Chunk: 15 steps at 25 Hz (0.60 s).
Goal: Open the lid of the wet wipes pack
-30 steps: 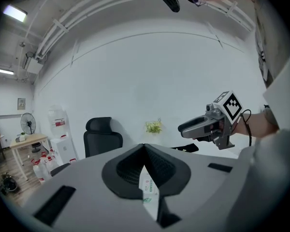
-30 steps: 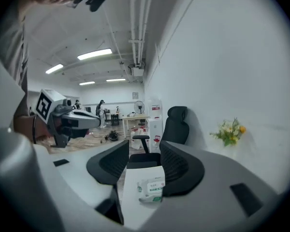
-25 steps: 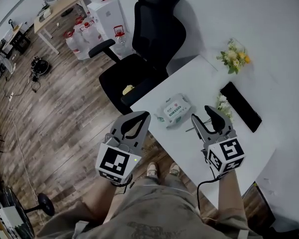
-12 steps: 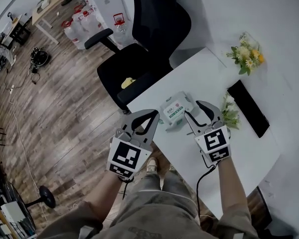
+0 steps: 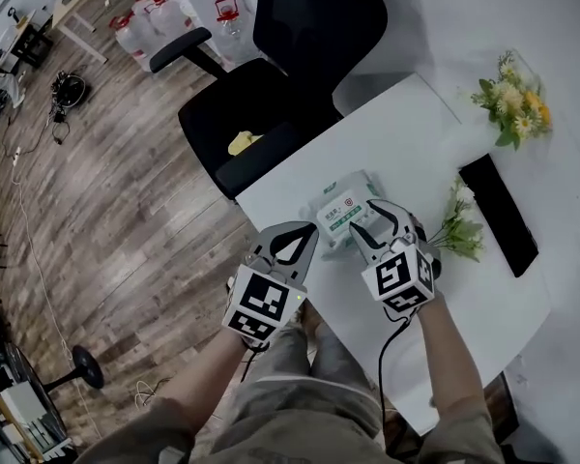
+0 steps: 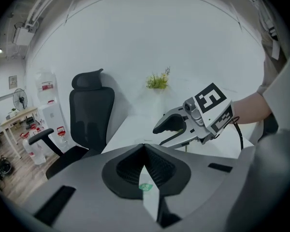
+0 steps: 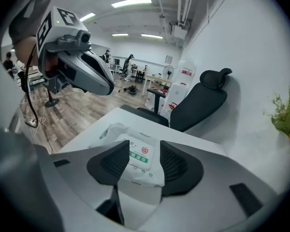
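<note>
Wet wipes pack (image 5: 340,211), white soft plastic with a green and red label on its flat lid. Lay flat near the near left edge of the white bench (image 5: 416,143), lid shut.

Right gripper (image 5: 384,222), grey with a marker cube. Hung over the near right end of the pack, fingers (image 7: 176,166) spread apart, with the pack showing in the gap between them in the right gripper view. Could not tell whether touching.

Left gripper (image 5: 300,232). Hung just left of the pack, off the bench edge above the brown wooden floor (image 5: 126,211), fingers (image 6: 157,163) pressed together on nothing.

Black office chair (image 5: 271,114). Stood at the far left side of the bench. Bunch of yellow flowers (image 5: 514,100) at the far right, a flat black slab (image 5: 498,211) nearer, and a green sprig (image 5: 461,232) just right of the right gripper.
</note>
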Tool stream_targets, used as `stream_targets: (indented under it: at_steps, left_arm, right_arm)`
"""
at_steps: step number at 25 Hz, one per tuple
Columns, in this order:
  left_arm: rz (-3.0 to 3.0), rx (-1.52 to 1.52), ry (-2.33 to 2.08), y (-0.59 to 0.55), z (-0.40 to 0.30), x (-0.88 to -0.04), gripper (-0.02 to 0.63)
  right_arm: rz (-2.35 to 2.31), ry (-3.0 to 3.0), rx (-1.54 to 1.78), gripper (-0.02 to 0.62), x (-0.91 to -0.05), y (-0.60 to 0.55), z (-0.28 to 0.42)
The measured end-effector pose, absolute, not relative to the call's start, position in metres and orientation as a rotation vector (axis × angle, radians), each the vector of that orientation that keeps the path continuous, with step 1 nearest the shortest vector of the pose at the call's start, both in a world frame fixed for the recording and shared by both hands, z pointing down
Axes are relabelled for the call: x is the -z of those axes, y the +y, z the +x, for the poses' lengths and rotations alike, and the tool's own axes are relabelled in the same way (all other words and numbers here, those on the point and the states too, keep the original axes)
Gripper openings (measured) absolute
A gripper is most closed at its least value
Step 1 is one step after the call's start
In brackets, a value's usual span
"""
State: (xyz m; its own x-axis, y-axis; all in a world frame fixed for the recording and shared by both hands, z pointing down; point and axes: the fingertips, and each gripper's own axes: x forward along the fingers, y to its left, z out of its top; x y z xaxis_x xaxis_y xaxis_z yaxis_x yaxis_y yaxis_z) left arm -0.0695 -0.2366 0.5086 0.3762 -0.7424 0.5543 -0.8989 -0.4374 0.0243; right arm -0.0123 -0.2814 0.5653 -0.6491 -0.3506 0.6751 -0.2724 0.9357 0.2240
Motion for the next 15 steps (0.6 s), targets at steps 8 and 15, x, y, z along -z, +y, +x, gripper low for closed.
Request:
stream_targets:
  at_steps: [8,15]
  left_arm:
    - [2.226,-0.737,-1.346,-0.235,-0.060,-0.583,0.012]
    - [2.184,-0.813,-1.319,-0.230,-0.055,-0.623,0.012]
  right_arm:
    - [0.299,-2.212,0.327,0.218,-0.608,-0.274,-0.014]
    - [0.143,-2.064,0.675,0.187,-0.620,-0.259,-0.012]
